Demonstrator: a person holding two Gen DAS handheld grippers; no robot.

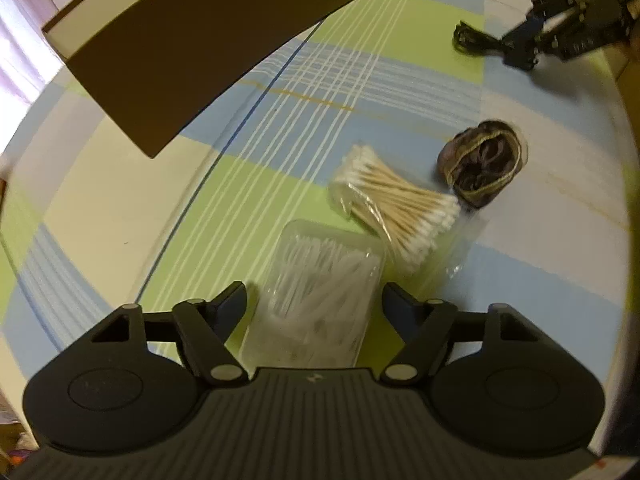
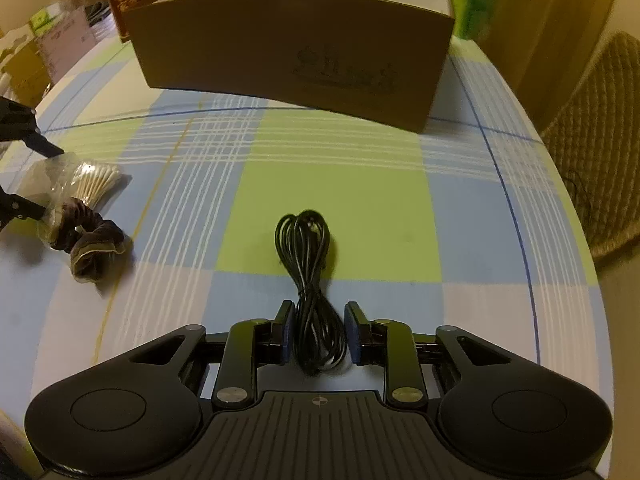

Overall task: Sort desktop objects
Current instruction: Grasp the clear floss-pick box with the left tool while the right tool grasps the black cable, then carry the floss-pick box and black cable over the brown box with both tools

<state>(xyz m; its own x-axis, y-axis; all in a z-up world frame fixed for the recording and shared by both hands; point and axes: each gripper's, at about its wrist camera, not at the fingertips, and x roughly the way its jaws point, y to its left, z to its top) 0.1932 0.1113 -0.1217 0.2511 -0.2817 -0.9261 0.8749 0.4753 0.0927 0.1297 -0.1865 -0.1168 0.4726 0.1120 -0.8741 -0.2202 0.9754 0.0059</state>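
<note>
In the left wrist view my left gripper (image 1: 316,300) is open, its fingers either side of a clear plastic box of white picks (image 1: 320,300) without touching it. Just beyond lie a bag of cotton swabs (image 1: 396,200) and a brown scrunchie (image 1: 482,164). In the right wrist view my right gripper (image 2: 320,332) has its blue pads against both sides of a coiled black cable (image 2: 308,248), which lies on the checked tablecloth (image 2: 332,192). The same gripper (image 1: 516,46) and cable (image 1: 468,40) show blurred at the top right of the left wrist view.
An open brown cardboard box (image 2: 288,60) stands at the far side of the table, also seen as the box (image 1: 192,40) up and left of my left gripper. A woven chair (image 2: 600,152) is past the right table edge. Cartons (image 2: 60,40) sit far left.
</note>
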